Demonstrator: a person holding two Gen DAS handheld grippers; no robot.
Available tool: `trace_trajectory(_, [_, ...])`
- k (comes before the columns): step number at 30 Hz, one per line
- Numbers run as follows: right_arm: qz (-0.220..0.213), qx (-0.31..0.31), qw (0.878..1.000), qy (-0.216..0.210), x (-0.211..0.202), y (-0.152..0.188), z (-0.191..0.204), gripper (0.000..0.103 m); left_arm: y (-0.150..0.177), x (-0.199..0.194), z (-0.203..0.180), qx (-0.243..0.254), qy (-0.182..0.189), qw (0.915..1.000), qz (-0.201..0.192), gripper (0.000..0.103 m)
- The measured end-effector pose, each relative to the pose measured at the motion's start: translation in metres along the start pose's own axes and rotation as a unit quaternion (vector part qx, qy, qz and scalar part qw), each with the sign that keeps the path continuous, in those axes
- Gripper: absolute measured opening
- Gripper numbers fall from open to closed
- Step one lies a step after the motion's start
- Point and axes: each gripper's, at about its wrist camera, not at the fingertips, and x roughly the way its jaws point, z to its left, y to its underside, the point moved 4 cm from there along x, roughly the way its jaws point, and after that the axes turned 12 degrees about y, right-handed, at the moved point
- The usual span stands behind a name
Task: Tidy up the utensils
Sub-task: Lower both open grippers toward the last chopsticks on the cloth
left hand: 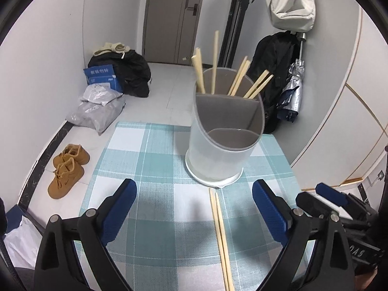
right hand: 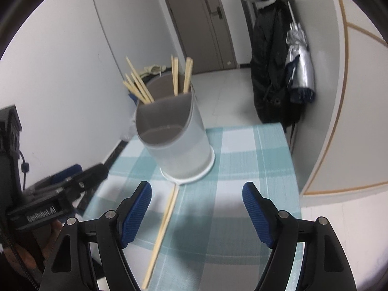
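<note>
A white utensil holder (left hand: 219,143) (right hand: 175,143) with grey dividers stands on the teal checked tablecloth (left hand: 150,165) (right hand: 254,169). Several wooden chopsticks (left hand: 214,60) (right hand: 139,88) stick up from its back compartment. A loose pair of chopsticks (left hand: 222,237) (right hand: 161,230) lies flat on the cloth in front of the holder. My left gripper (left hand: 194,194) hovers open over the cloth, the pair lying between its fingers and nearer the right one. My right gripper (right hand: 196,195) is open too, with the pair just inside its left finger. Nothing is held.
The table's far and side edges drop to a tiled floor with brown shoes (left hand: 68,169), bags (left hand: 97,109), a blue box (left hand: 103,76), hanging coats (right hand: 271,72) and a folded umbrella (right hand: 300,70). The other gripper shows at each view's side edge (left hand: 339,201) (right hand: 60,186).
</note>
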Motion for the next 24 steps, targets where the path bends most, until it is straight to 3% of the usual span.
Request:
trace_trajectory(15, [0.070, -0.051, 0.996, 0.018, 0.055, 0.022, 0.036, 0.077, 0.000, 0.009, 0.046, -0.073, -0.009, 0.9968, 0.031, 0.094])
trace_trajectory(20, [0.110, -0.063, 0.992, 0.019, 0.077, 0.026, 0.053, 0.064, -0.003, 0.008, 0.060, -0.094, -0.018, 0.9949, 0.030, 0.094])
trace_trajectory(22, [0.123, -0.067, 0.990, 0.020, 0.084, 0.029, 0.059, 0.053, -0.002, 0.008, 0.064, -0.105, -0.015, 0.9937, 0.036, 0.093])
trace_trajectory(24, [0.128, -0.076, 0.989, 0.023, 0.087, 0.030, 0.065, 0.052, -0.001, 0.006, 0.069, -0.114, -0.013, 0.9926, 0.038, 0.094])
